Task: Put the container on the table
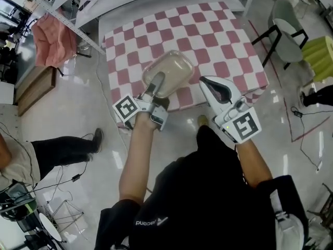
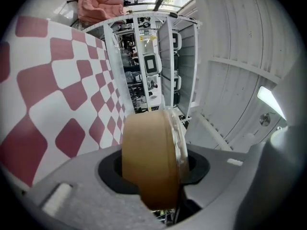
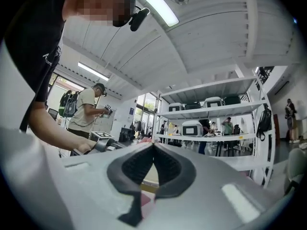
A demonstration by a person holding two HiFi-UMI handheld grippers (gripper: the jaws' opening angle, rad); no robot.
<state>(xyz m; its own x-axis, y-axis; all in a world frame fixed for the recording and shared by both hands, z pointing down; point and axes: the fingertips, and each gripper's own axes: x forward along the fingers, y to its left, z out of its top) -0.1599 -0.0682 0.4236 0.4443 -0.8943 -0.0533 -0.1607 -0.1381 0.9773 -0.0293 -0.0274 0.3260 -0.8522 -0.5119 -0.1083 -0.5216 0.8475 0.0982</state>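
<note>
Container [image 1: 170, 69] over table [image 1: 218, 40], in left hand-held gripper [image 1: 157, 80]

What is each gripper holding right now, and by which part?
The left gripper clamps the tan container at its near end, jaws across its top and bottom. The right gripper is shut on nothing.

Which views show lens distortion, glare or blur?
Head view: fairly sharp, with glare streaks on the glossy floor. Left gripper view: fisheye bends the shelves; the close container looks soft. Right gripper view: fisheye with dark corners; the ceiling lamp is blown out.
</note>
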